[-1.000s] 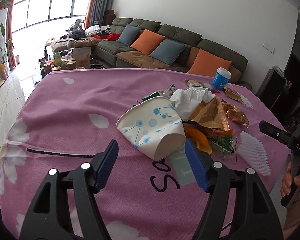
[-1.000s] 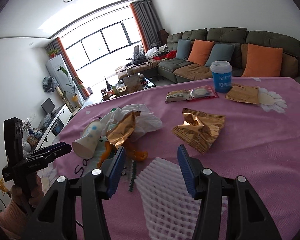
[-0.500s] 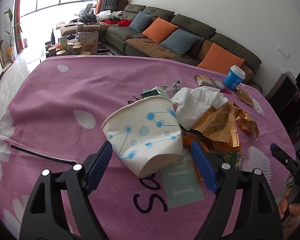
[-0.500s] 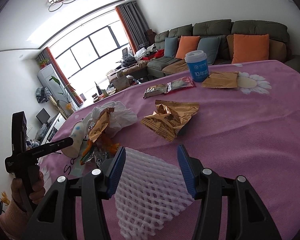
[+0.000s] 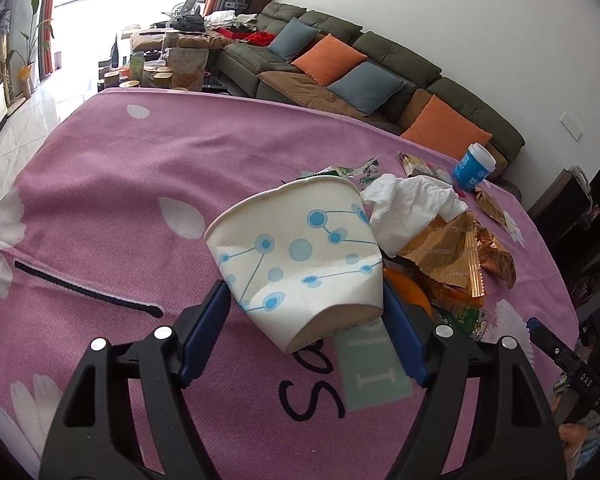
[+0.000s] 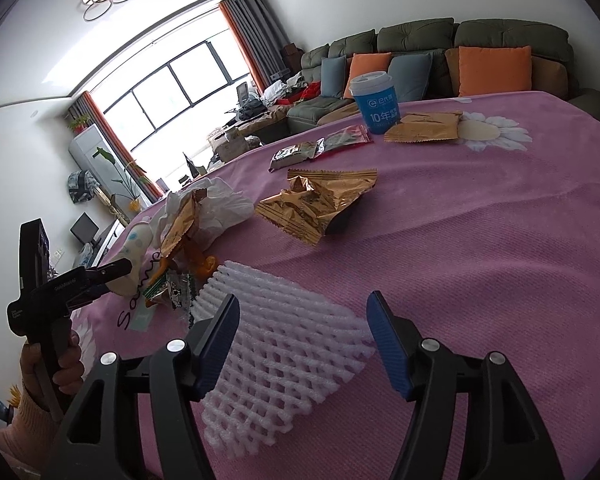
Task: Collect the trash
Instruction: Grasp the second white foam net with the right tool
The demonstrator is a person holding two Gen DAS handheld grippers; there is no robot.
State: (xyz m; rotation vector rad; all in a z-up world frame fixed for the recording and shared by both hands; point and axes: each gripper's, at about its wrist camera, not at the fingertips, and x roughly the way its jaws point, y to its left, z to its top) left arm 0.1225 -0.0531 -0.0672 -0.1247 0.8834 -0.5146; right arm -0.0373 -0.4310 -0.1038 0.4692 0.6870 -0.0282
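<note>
A crushed white paper cup with blue dots [image 5: 304,256] lies on its side on the pink tablecloth [image 5: 140,168]. My left gripper [image 5: 306,312] is open with its fingers on either side of the cup's base. The cup also shows in the right wrist view [image 6: 134,256]. A white foam fruit net [image 6: 276,352] lies flat under my open right gripper [image 6: 302,316], between its fingers. Beside the cup is a trash pile: white tissue [image 5: 412,208], gold wrappers [image 5: 452,256], orange peel [image 5: 408,292].
A blue lidded cup [image 6: 374,100] stands at the far side with flat wrappers [image 6: 424,128] and snack packets [image 6: 320,148] near it. A crumpled gold bag [image 6: 316,208] lies mid-table. A black cable tie [image 5: 84,290] lies left of the cup. A sofa stands behind.
My left gripper has moved forward until its fingers flank the paper cup. My right gripper has moved forward over the foam net, which now lies between its fingers.
</note>
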